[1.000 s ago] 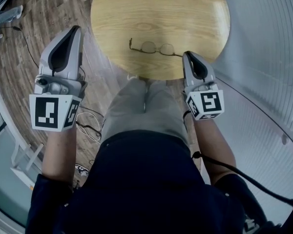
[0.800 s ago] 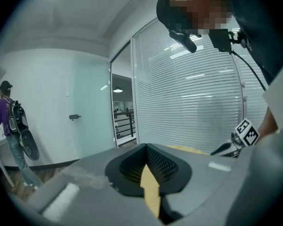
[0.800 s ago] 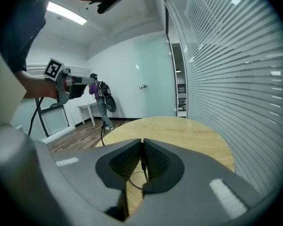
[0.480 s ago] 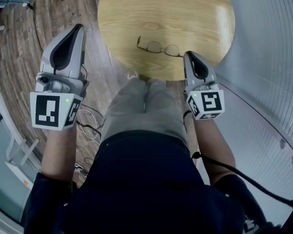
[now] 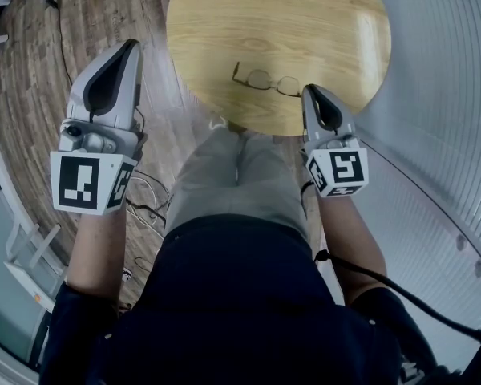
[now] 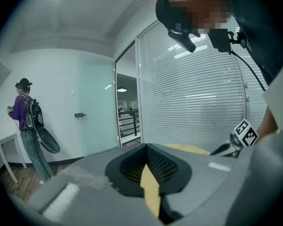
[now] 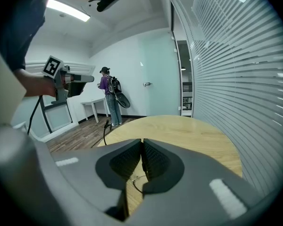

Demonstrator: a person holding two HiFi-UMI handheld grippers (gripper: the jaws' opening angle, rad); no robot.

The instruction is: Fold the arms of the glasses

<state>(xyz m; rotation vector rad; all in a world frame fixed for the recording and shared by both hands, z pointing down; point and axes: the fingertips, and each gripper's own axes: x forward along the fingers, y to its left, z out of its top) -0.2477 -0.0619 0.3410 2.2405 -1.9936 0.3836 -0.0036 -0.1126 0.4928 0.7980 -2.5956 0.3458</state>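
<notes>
Lying crosswise, the glasses (image 5: 266, 80) point arms away; left claw (image 5: 130, 46), right claw (image 5: 308, 89) clenched.

- Glasses (image 5: 266, 80): right end hidden behind the right tool (image 5: 311, 93) in the head view; set of the arms too small to tell; in the right gripper view only a scrap of wire rim showed below the closed jaws.
- Tabletop (image 5: 337, 30): far rim cut off by the head view's top edge.
- Floor cables (image 5: 144, 203): partly hidden behind the forearm (image 5: 96, 239).
- Background person (image 7: 108, 98): too small for detail.
</notes>
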